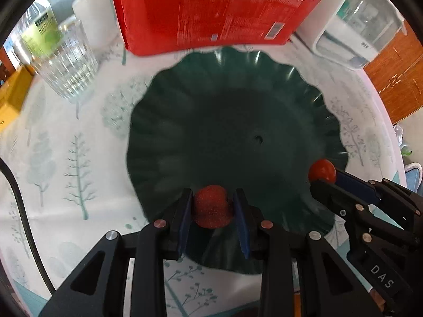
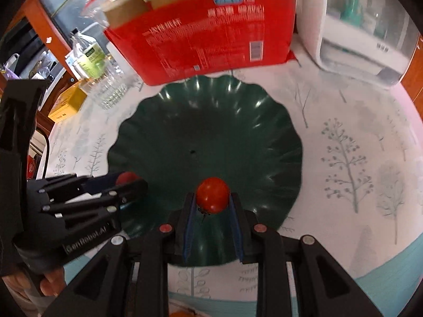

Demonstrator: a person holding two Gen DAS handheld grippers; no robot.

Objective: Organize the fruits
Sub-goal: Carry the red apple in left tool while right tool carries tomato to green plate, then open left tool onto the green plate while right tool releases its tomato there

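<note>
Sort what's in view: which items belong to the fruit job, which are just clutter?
Job:
strawberry in left tongs
tomato in right tongs
green plate, nothing resting on it yet

Clutter:
red box
glass
bottle
yellow box
white appliance

Bright daylight fills both views, with small glints along the upper right rim of the green plate (image 2: 264, 100). Motion blur smears the red box (image 1: 211, 10) lettering at top. Fisheye bending curves the edges into black corners.
</note>
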